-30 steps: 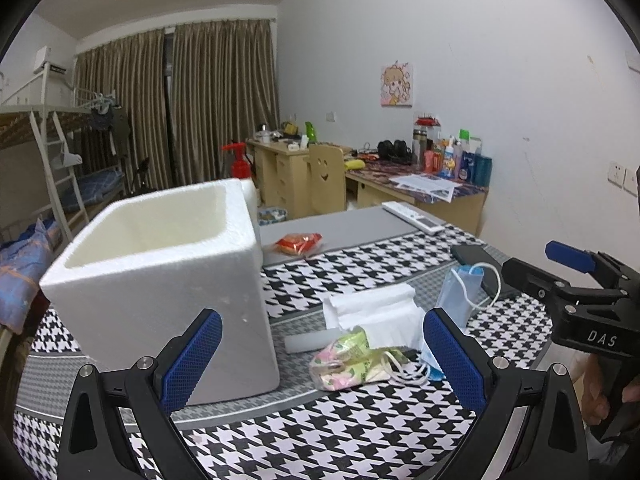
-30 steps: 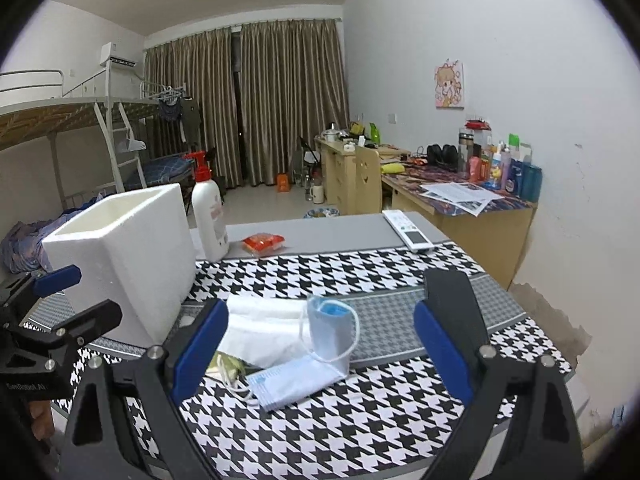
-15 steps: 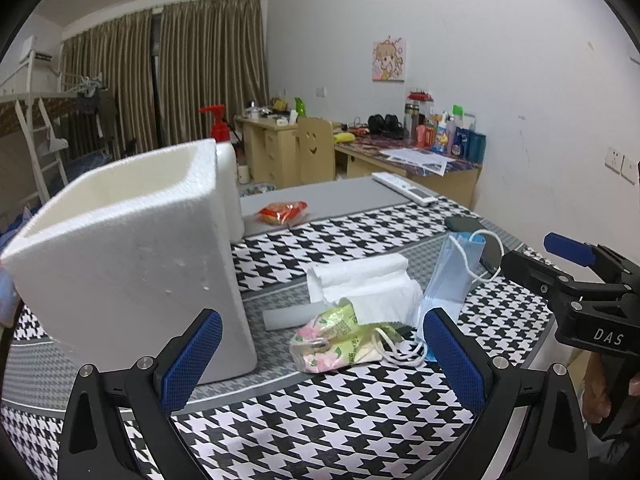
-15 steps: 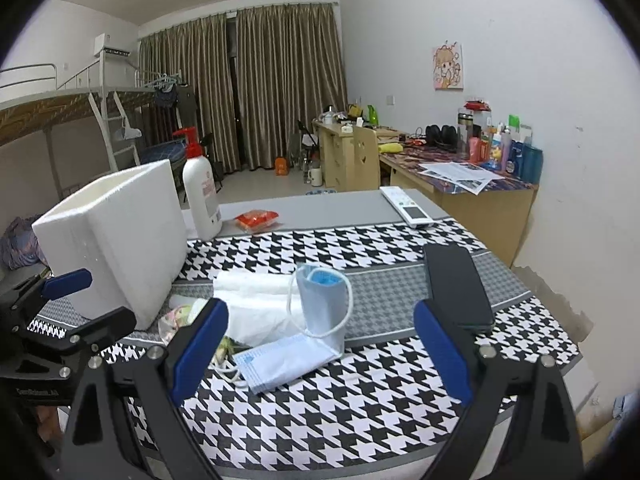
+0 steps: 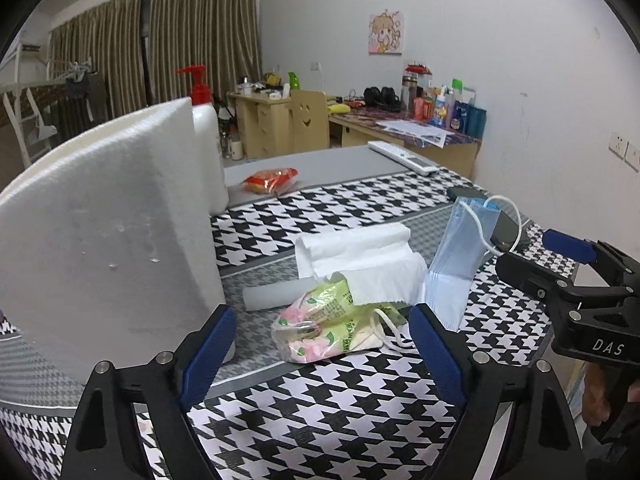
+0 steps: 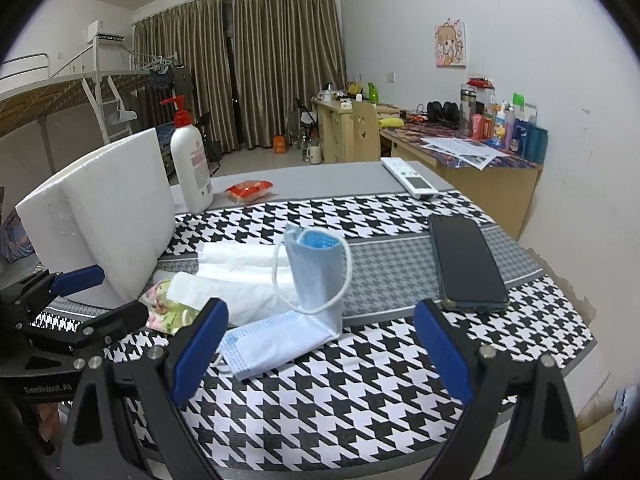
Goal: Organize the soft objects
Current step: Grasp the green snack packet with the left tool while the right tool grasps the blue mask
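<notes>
A white foam box [image 5: 108, 232] stands on the left of the houndstooth table [image 5: 340, 412]; it also shows in the right wrist view [image 6: 104, 216]. Beside it lies a pile: a green-pink tissue pack [image 5: 324, 324], white tissue paper [image 5: 360, 260] and a blue face mask [image 5: 460, 256] that stands folded up. In the right wrist view the mask [image 6: 316, 276] is just beyond my right gripper [image 6: 320, 352], which is open and empty. My left gripper [image 5: 320, 352] is open and empty, just short of the tissue pack.
A black phone [image 6: 464, 264] lies right of the mask. A lotion pump bottle [image 6: 192, 172], a red snack packet [image 6: 250, 191] and a white remote [image 6: 408, 176] sit at the table's far side. A wooden desk [image 6: 460, 160] stands along the right wall.
Both grippers have dropped lower and moved closer to the pile; the foam box now looms larger on the left. Both stay open and nothing on the table has moved.
</notes>
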`<state>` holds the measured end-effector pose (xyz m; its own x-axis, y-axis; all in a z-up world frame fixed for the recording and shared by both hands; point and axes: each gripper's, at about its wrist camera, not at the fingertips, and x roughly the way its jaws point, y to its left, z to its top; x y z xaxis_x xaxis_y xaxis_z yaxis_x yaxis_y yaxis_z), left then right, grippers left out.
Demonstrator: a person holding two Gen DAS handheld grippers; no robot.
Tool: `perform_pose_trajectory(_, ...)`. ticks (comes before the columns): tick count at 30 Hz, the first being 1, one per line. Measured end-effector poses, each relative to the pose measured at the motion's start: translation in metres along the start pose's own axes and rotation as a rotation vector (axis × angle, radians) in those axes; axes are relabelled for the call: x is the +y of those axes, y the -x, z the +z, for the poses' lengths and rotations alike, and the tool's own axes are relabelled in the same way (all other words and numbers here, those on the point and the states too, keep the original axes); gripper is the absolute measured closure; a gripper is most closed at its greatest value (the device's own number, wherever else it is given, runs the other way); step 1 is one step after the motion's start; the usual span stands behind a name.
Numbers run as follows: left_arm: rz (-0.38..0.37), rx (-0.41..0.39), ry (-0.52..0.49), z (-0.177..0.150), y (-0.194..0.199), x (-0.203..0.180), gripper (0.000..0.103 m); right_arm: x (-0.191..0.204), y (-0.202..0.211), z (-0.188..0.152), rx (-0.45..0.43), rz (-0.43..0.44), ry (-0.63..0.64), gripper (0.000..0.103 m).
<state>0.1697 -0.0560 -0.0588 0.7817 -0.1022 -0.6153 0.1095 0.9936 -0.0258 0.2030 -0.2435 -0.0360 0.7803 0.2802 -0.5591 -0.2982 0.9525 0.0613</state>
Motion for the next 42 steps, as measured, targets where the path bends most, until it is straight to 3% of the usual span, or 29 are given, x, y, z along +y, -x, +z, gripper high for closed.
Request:
perform_pose_trajectory(22, 0.008, 0.156, -0.039, -0.004, -0.05, -0.011, 0.045, -0.007, -0.031, -0.004, 0.082, 0.028, -0.016, 0.007)
perform_pose_trajectory(28, 0.004, 0.193, -0.03, -0.005, -0.058, -0.01, 0.059, -0.009, -0.034, -0.003, 0.087, 0.029, -0.016, 0.007)
perform_pose_trajectory(40, 0.011, 0.192, -0.041, -0.005, -0.059, -0.01, 0.077, -0.011, -0.047, -0.003, 0.129, 0.032, -0.028, 0.007)
perform_pose_trajectory(42, 0.006, 0.19, -0.04, -0.006, -0.057, -0.01, 0.081, -0.011, -0.049, -0.003, 0.139, 0.034, -0.027, 0.015)
